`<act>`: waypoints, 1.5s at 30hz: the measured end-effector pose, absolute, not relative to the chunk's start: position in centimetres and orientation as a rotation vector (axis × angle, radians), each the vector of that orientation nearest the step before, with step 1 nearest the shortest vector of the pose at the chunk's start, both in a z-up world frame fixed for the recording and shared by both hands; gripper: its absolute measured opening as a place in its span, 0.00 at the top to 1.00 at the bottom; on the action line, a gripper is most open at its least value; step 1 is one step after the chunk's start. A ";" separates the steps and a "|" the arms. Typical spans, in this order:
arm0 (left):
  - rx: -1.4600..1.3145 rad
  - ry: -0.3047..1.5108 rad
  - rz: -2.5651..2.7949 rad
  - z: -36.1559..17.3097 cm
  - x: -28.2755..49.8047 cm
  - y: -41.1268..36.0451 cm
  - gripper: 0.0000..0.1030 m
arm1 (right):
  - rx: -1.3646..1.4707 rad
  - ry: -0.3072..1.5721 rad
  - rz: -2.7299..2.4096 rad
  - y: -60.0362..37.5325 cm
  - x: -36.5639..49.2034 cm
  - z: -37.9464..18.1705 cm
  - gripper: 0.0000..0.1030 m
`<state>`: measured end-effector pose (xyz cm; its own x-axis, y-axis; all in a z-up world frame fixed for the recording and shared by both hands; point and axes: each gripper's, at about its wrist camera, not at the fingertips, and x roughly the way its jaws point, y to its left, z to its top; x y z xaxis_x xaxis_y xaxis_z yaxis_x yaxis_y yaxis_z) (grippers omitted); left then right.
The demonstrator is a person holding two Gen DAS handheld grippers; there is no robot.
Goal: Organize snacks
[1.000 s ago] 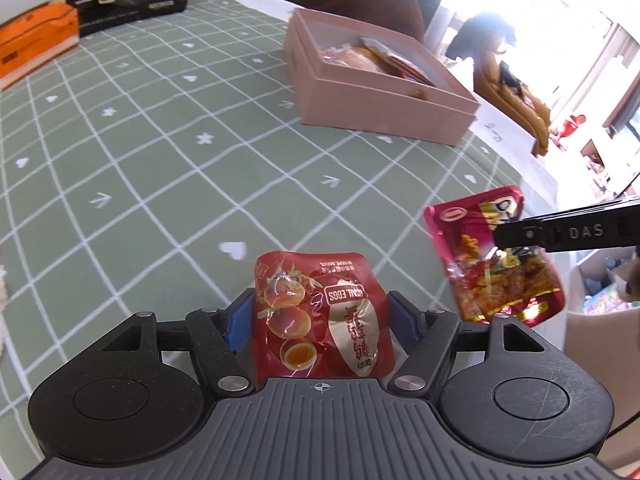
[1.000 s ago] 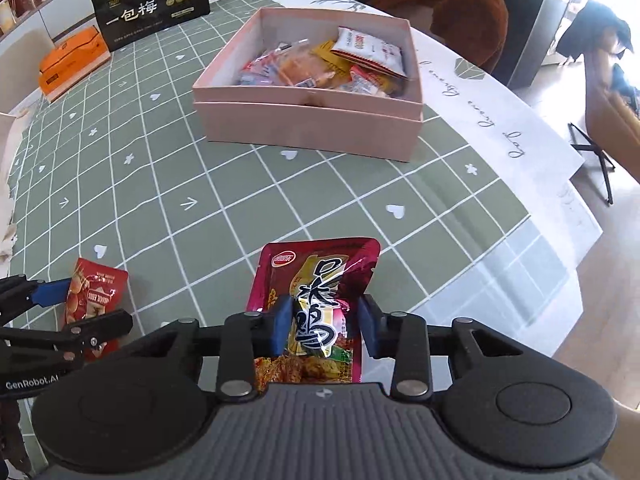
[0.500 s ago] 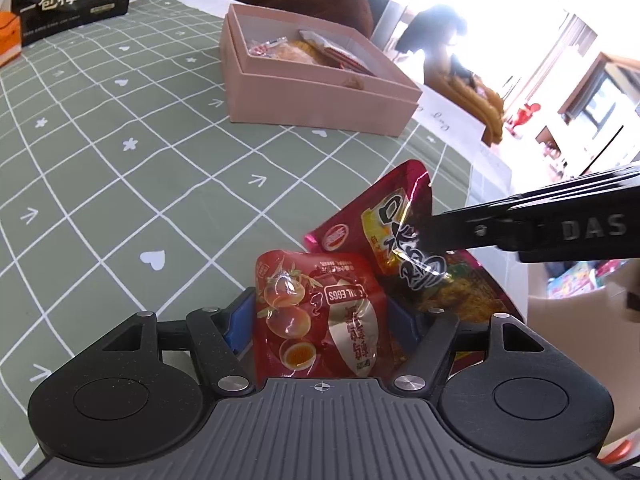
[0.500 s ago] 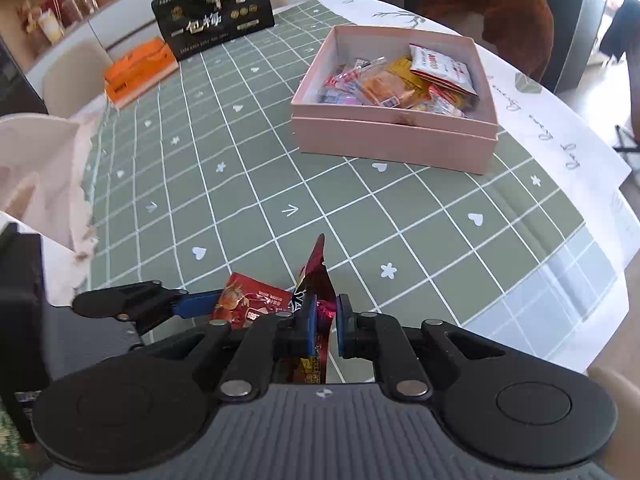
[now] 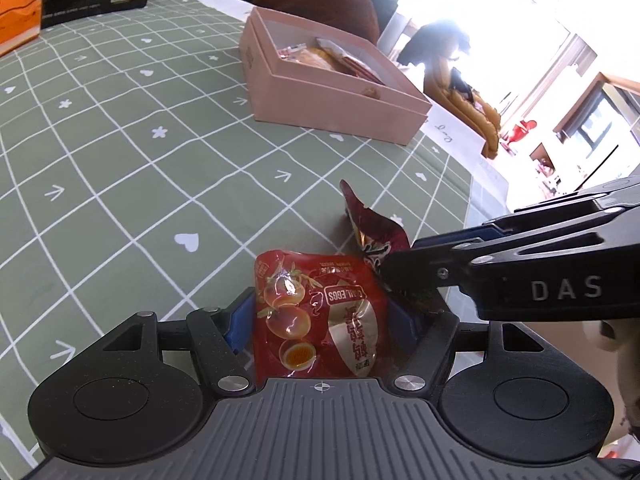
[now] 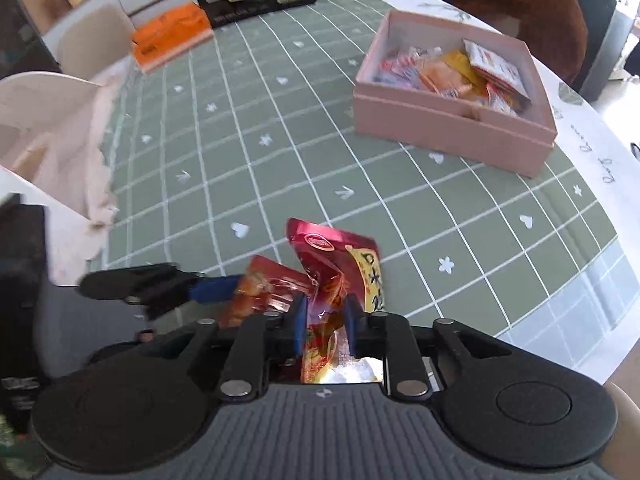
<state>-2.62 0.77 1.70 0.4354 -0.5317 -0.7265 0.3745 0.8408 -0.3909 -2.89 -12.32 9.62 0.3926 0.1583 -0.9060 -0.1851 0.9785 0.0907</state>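
The worktop (image 6: pixel 280 128), under a green grid-patterned cloth, carries an open pink cardboard box (image 6: pixel 452 136) of assorted snack packets at its far side. Nearer, the left tongs (image 5: pixel 318 316) clamp a red foil pouch of quail eggs (image 5: pixel 320 316) by its sides. Just beside it, the right tongs (image 6: pixel 326 322) are pinched tight on a crumpled dark-red foil snack pouch (image 6: pixel 340 264), held off the cloth.

Open green tablecloth (image 6: pixel 280 168) lies between the packets and the pink box (image 6: pixel 452 132); nothing seemingly stands between.
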 end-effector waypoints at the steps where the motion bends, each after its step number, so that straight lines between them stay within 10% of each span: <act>1: -0.185 0.968 -0.566 1.7 -2.7 0.9 0.28 | -0.035 1.142 0.212 -12.4 -2.9 9.5 0.78; 7: -0.180 0.990 -0.539 1.9 -2.7 1.4 0.28 | -0.069 1.121 0.156 -15.1 -2.9 8.6 0.44; 32: -0.111 1.030 -0.428 2.2 -2.6 0.7 0.27 | -0.073 1.045 0.138 -16.8 -0.8 2.9 0.00; 35: -0.119 1.031 -0.427 2.2 -2.5 0.7 0.27 | -0.068 1.040 0.126 -16.5 -0.9 3.2 0.11; 37: -0.121 1.029 -0.423 2.2 -2.6 0.8 0.27 | -0.060 1.044 0.137 -16.6 -1.0 4.1 0.45; 45: -0.131 1.026 -0.418 2.2 -2.8 0.9 0.27 | -0.053 1.047 0.140 -17.5 -1.6 7.0 0.80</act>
